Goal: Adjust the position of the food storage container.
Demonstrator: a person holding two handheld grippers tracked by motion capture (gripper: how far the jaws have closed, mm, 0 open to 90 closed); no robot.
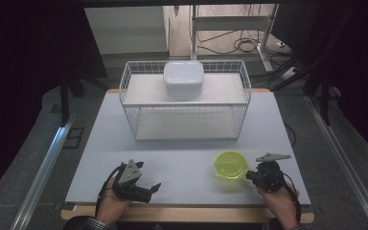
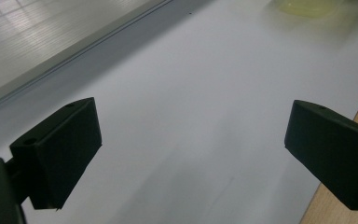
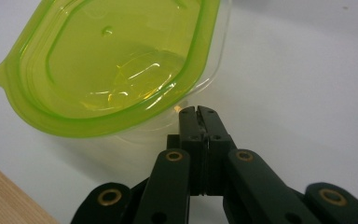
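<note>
Right tongs [image 1: 250,176] sit near the table's [image 1: 182,158] front right corner, jaws pressed fully together, nothing clamped between them. In the right gripper view the closed tips [image 3: 199,112] are right at the lower rim of the green-lidded container [image 3: 112,65]; can't tell whether they touch the clear wall or stop just short. Not gripping it either way.

The container [image 1: 230,165] is a clear tub with a translucent lime-green lid, standing upright on the white table surface, front right area, just left of the right tongs. Lid is on. It looks tilted in the right gripper view, but that's the camera angle.

Left tongs [image 1: 154,188] are at the front left of the table, pointing right toward the container, well apart from it. Jaws spread wide, empty. The left gripper view shows both black pads [image 2: 60,154] with bare table between them, a blurred yellow-green edge of the container [image 2: 307,7] at top right, and the wooden table edge [image 2: 354,205] at lower right.

Behind, mid-table: a white wire rack [image 1: 186,100] with two shelves. A white lidded box [image 1: 183,78] sits on the top shelf, centred toward the back. Both are well apart from the tongs and the container.
</note>
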